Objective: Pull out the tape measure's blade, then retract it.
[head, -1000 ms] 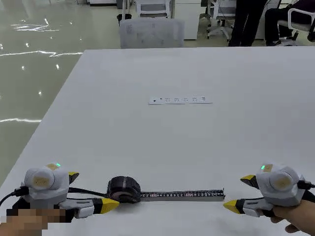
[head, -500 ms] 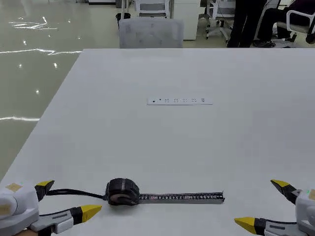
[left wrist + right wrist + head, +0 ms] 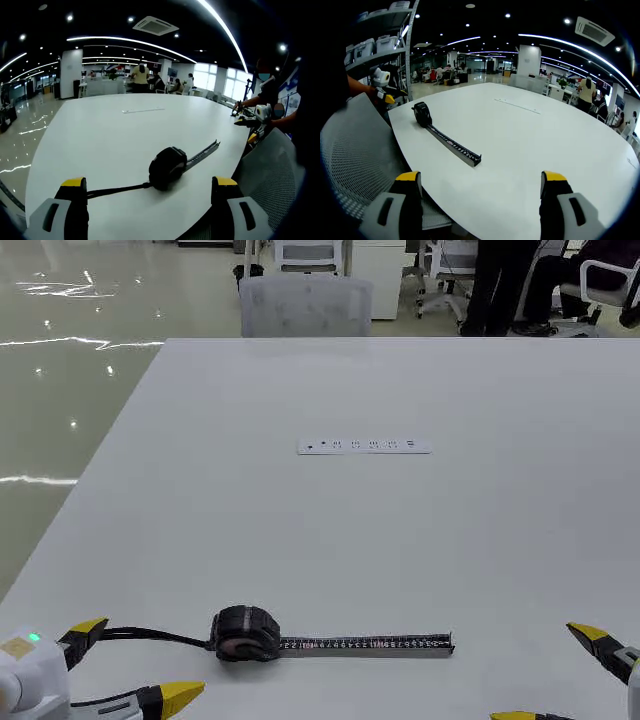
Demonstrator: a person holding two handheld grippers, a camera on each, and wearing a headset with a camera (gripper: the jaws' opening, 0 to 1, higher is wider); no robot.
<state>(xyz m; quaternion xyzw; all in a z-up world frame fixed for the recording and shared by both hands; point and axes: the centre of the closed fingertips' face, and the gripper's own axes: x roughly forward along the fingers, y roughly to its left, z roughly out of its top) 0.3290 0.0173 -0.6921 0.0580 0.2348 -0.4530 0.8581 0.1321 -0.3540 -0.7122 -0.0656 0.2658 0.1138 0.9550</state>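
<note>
A black tape measure (image 3: 245, 634) lies near the front edge of the white table (image 3: 420, 540). Its blade (image 3: 365, 644) is drawn out flat to the right, and a black strap (image 3: 150, 635) trails to the left. My left gripper (image 3: 135, 662) is open at the lower left, short of the strap and touching nothing. At the lower right my right gripper (image 3: 558, 676) is open, well clear of the blade's end. In the left gripper view the case (image 3: 168, 167) lies just ahead of the open left gripper (image 3: 149, 182). The right gripper view has the blade (image 3: 452, 144) ahead and left of the open right gripper (image 3: 480, 176).
A white power strip (image 3: 364, 446) lies flat at mid-table. A grey chair (image 3: 307, 306) stands at the far edge, with people and office chairs beyond. A grey mesh chair back (image 3: 360, 150) sits close to the table's near edge.
Both grippers have drawn back toward the near edge, away from the tape measure. The tape measure lies in the same spot with its blade still out.
</note>
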